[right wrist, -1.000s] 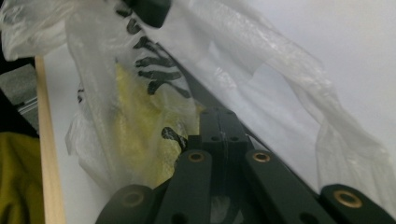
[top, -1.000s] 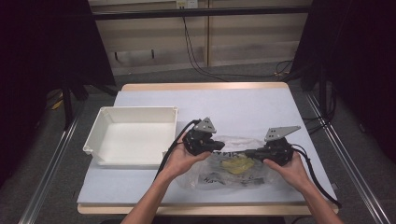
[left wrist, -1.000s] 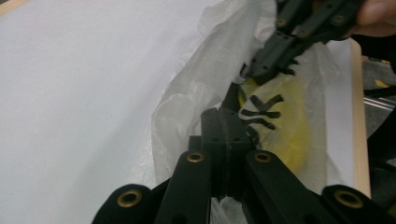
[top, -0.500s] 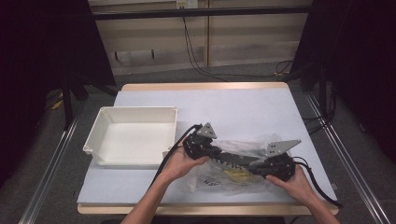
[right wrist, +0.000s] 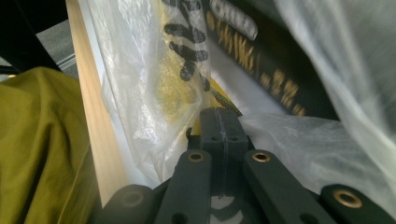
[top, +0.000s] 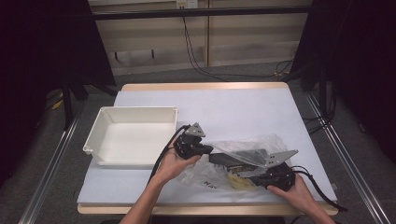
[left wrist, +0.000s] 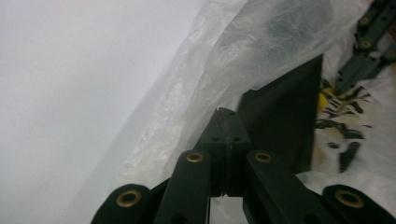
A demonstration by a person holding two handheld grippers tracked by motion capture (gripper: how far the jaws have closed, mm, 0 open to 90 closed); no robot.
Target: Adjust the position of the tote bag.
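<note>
A clear plastic bag (top: 252,149) lies on the white table near its front edge. Inside it are a long black box (top: 233,161) with gold lettering and a yellow printed packet (top: 237,182). My left gripper (top: 209,150) is at the bag's left side, jaws shut on the bag's film (left wrist: 205,84), with the black box (left wrist: 285,121) just behind. My right gripper (top: 246,176) is at the bag's near right, shut on a fold of the bag (right wrist: 140,93). The yellow packet (right wrist: 182,70) and the black box (right wrist: 266,60) show just beyond the right gripper's jaws.
An empty white tray (top: 100,135) stands on the left of the table. The table's wooden front edge (right wrist: 91,116) runs close beside the right gripper, with a person's olive garment (right wrist: 37,149) below it. Cables trail from both grippers.
The right gripper has moved toward the table's near edge, dragging its side of the bag with it. The left gripper has stayed nearly in place, and the bag now stretches between them.
</note>
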